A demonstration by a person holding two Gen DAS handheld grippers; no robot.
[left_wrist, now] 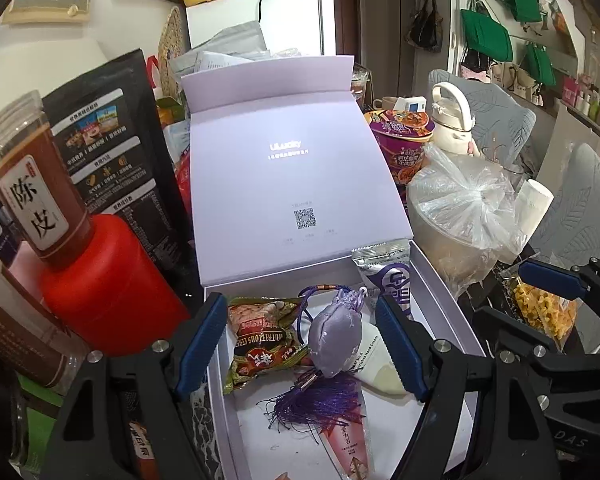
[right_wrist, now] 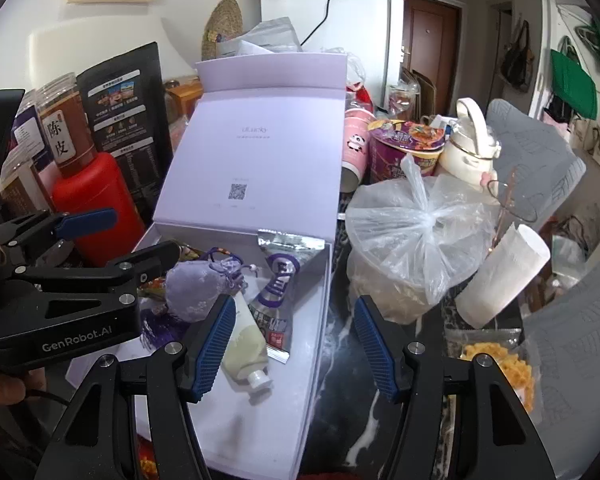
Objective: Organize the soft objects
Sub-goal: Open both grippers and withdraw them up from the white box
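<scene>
Where it lies boxed, lilac sachet (left_wrist: 334,344) looks plump, seemingly satin | both jaws released

This is a home. A white fridge (right_wrist: 332,40) stands at the back, green bags (left_wrist: 486,34) hang on the wall, and snacks crowd the worktop (right_wrist: 352,360).

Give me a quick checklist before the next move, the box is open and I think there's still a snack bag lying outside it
1. Box lid up: ok.
2. Left gripper open, nothing held: ok.
3. Right gripper open, nothing held: ok.
4. Lilac sachet inside box: ok.
5. Yellow snack bag in box: not ok, lies on table to the right.
6. Room left in box: ok, bare floor near front.
</scene>
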